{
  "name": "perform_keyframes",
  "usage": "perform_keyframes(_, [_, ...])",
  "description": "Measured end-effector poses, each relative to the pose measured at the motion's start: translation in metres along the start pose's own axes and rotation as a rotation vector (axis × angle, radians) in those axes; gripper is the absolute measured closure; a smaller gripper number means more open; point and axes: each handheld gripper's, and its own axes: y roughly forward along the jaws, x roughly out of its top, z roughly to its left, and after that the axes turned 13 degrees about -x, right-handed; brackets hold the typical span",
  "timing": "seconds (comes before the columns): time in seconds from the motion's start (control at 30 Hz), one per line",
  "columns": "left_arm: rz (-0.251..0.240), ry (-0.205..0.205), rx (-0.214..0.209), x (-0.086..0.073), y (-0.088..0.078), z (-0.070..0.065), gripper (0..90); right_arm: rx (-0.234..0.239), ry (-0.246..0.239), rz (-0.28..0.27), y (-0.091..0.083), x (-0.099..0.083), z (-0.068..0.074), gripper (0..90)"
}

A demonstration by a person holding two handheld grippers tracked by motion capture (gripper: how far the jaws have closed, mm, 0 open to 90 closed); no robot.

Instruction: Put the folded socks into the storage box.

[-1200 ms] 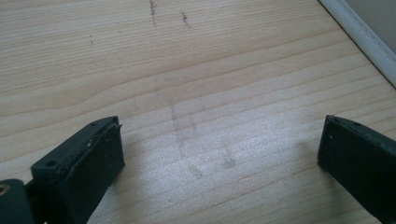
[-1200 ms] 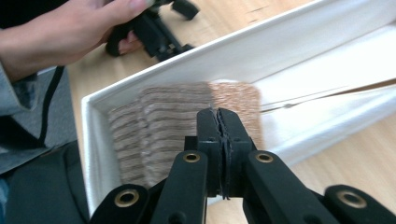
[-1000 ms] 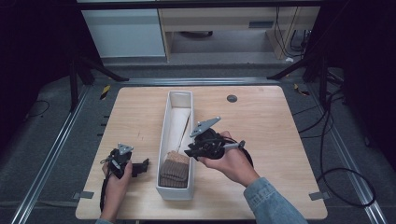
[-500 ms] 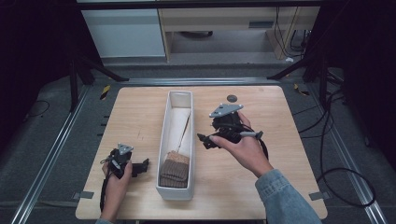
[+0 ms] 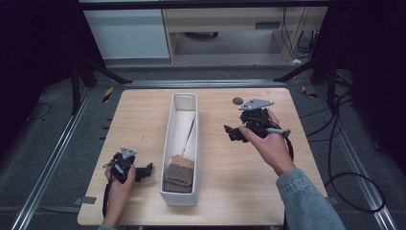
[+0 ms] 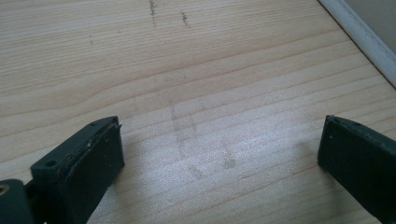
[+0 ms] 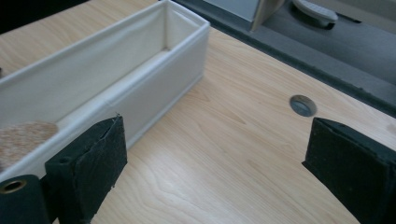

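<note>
- Dark floor rings the worktop point(image 5: 143, 120); socks point(image 5: 178, 173) lie at the box's point(image 5: 183, 98) near end.
- Your right gripper point(image 5: 231, 132), just opened wide and empty, should clear the rim.
- Left gripper point(image 5: 146, 169) rests wide near the front-left corner.

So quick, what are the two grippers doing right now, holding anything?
Left gripper: open, holding nothing, low over the table.
Right gripper: open, its jaws have just been opening, nothing between them, right of the white box.
</note>
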Motion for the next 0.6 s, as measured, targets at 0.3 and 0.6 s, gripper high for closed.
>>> perform_keyframes(0.3, [0.000,0.000,0.000,0.000,0.000,0.000,0.0,-0.053,0.017,0.005,0.001,-0.019,-0.020,7.2])
perform_keyframes(0.6, [0.001,0.000,-0.001,0.000,0.000,0.000,0.0,-0.097,0.034,0.034,0.001,-0.039,-0.031,11.2])
